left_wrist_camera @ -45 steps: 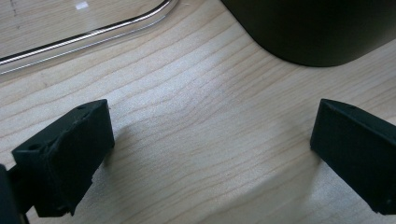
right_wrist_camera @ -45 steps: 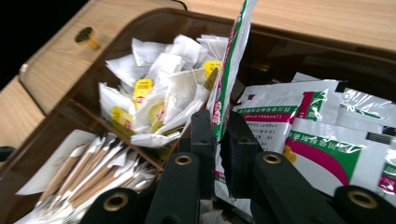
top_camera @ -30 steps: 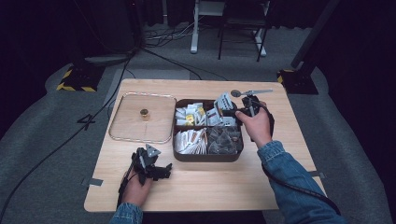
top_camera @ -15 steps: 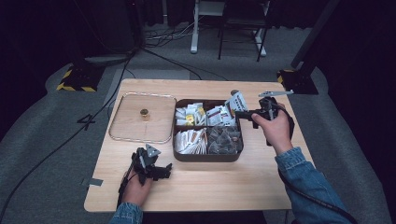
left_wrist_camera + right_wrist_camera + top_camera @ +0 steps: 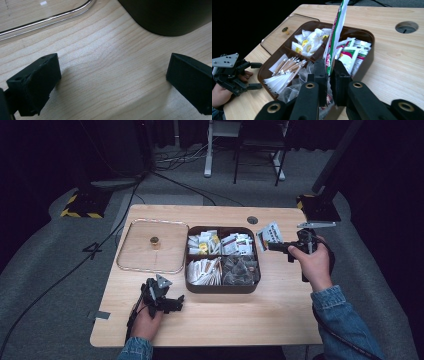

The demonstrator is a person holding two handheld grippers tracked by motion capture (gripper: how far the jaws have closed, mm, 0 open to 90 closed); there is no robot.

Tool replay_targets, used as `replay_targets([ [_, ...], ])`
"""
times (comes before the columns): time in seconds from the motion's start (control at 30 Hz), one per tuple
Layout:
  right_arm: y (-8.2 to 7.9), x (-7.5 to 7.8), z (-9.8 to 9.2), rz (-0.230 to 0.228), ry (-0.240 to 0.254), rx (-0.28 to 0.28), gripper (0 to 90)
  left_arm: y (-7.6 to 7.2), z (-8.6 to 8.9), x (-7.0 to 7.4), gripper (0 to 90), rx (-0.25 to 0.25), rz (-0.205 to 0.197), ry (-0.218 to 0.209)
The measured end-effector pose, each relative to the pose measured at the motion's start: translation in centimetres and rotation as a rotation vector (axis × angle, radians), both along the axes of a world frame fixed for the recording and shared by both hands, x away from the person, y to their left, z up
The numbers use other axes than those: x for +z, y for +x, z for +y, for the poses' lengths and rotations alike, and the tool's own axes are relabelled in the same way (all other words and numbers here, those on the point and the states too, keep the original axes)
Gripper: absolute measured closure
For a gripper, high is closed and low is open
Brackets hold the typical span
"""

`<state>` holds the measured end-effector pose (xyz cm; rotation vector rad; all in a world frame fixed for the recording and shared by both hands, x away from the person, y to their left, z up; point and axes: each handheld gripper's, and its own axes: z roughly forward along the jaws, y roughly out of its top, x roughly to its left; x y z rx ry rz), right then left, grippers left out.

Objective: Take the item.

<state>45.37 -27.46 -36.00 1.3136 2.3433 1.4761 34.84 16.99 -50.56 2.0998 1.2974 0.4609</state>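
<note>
Right gripper lifts a flat white sachet with red and green print clear of the dark brown compartment box.

The sachet hangs in the air just right of the box's far right corner, its lower edge pinched between the closed jaws; it looks light, thin and floppy, likely slick, so a firm hold near an edge seems safest. The box sits mid-table in four sections: far left holds white and yellow packets, far right more white and red sachets, near left paper-wrapped sticks, near right clear crinkled pouches. A clear lid with a small knob lies flat to its left. The left gripper rests on the wooden table, near left, jaws wide apart and empty.
</note>
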Motion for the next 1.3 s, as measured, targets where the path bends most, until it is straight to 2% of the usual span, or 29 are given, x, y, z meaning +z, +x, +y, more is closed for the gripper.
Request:
replay_targets([
  [0.4, -0.7, -0.4, -3.3, 0.004, -0.01, -0.043, 84.2, 0.0, 0.0, 0.0, 0.0, 0.0, 0.0, 0.0],
  [0.5, -0.7, -0.7, -4.2, -0.002, 0.001, -0.047, 84.2, 0.0, 0.0, 0.0, 0.0, 0.0, 0.0, 0.0],
  [0.57, -0.6, -1.0, -4.7, 0.0, -0.015, -0.061, 84.2, 0.0, 0.0, 0.0, 0.0, 0.0, 0.0, 0.0],
  [0.97, 0.3, -3.6, -7.2, -0.002, -0.017, -0.089, 84.1, 0.0, 0.0, 0.0, 0.0, 0.0, 0.0, 0.0],
  [1.3, 1.6, -6.5, -8.1, 0.048, -0.032, -0.113, 84.2, 0.0, 0.0, 0.0, 0.0, 0.0, 0.0, 0.0],
])
